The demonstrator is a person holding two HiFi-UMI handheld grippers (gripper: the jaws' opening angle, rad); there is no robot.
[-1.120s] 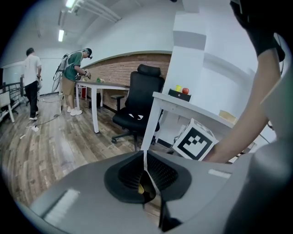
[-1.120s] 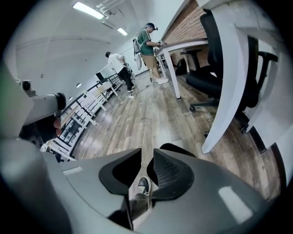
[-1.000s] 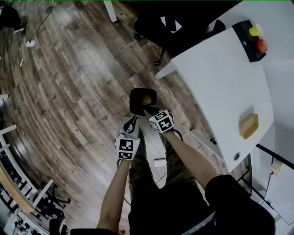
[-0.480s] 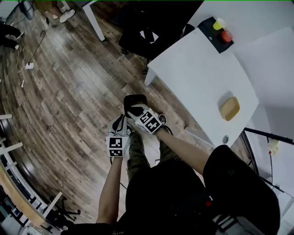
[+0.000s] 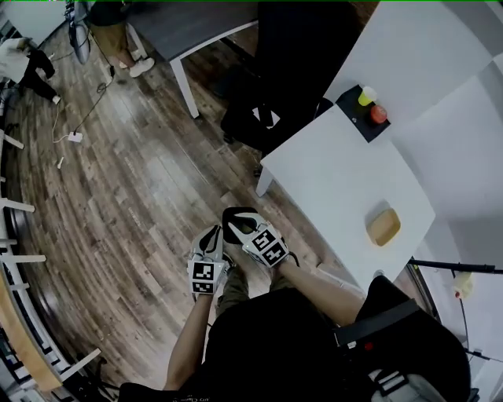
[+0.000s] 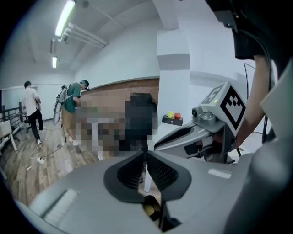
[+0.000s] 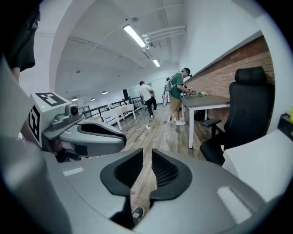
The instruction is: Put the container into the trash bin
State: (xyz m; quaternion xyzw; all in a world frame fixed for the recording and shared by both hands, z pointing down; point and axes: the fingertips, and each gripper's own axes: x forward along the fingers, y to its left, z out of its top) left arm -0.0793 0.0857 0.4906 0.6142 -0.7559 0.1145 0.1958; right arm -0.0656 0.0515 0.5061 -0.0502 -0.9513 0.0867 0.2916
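A black trash bin point(image 5: 233, 217) stands on the wood floor just in front of me, mostly covered by my right gripper point(image 5: 238, 224). The right jaws stand a narrow gap apart with nothing between them; through them, in the right gripper view, I see floor and a shoe. My left gripper point(image 5: 214, 237) hangs beside it, to the left, shut and empty. Below the left jaws, in the left gripper view, a small yellowish thing point(image 6: 149, 209) shows in a dark opening. A tan shallow container point(image 5: 383, 226) lies on the white table point(image 5: 330, 173) to my right.
A black box with a yellow and a red button point(image 5: 368, 110) sits at the white table's far corner. A black office chair point(image 5: 275, 86) stands behind it, next to a grey table point(image 5: 196, 23). People point(image 7: 176, 93) stand at the far end of the room; cables point(image 5: 75, 135) lie on the floor.
Both grippers have drawn back toward my body. The bin, open to view with a yellowish thing inside a second ago, is now mostly hidden under the right gripper. The head view has tilted up.
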